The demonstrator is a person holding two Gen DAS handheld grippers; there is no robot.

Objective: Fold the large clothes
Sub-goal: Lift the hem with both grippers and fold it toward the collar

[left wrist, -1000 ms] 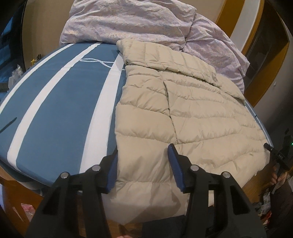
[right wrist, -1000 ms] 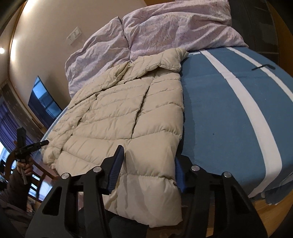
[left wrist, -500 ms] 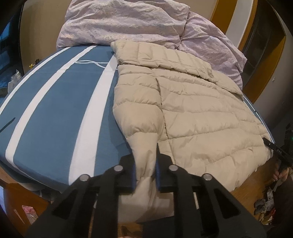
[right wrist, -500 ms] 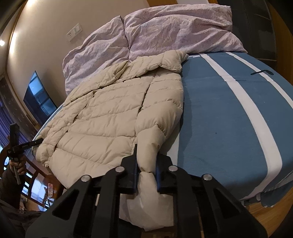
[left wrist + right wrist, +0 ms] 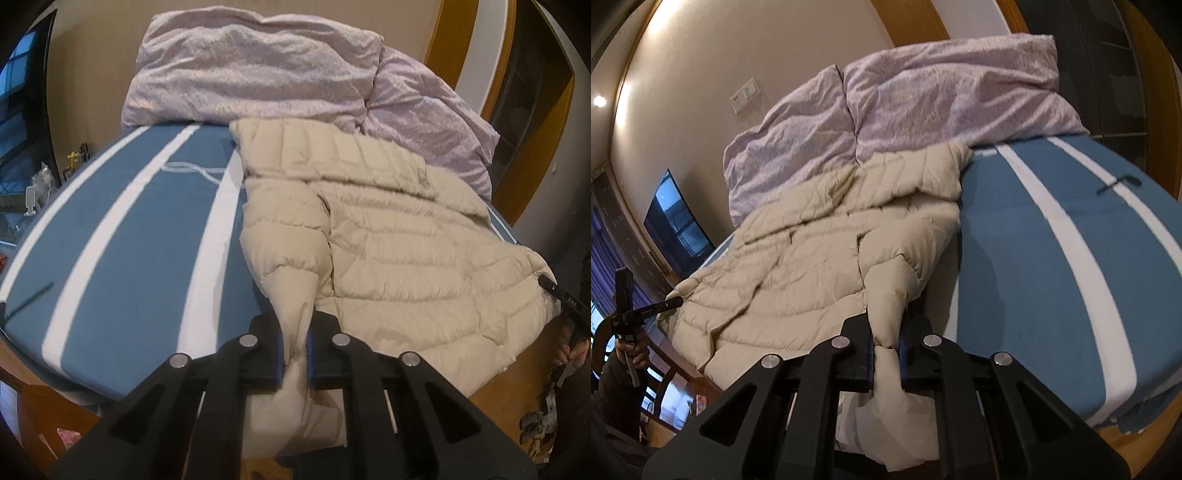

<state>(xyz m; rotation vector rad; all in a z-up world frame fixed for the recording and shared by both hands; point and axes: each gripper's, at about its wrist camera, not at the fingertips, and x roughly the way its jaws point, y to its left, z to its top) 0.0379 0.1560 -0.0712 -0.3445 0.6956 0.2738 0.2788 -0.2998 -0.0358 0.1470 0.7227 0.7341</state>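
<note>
A beige quilted puffer jacket (image 5: 406, 240) lies spread on the blue bed, its collar towards the quilt and its hem hanging over the near edge. My left gripper (image 5: 295, 347) is closing on the hem at the side next to the blue sheet, and the fabric is pinched and lifted into a ridge between its pads. In the right wrist view the jacket (image 5: 812, 258) shows the same bunching. There my right gripper (image 5: 886, 347) is closing on a hem fold, which is pressed between its pads and droops below them.
The bed's blue sheet with white stripes (image 5: 129, 240) lies beside the jacket. A crumpled lilac quilt (image 5: 258, 74) is heaped at the far end. A hand holds a black device (image 5: 646, 312) at the jacket's far hem corner. A small black object (image 5: 1119, 182) lies on the sheet.
Both grippers went from open around the hem to clamped on it. Both have since risen a little, pulling the near fabric up into ridges.
</note>
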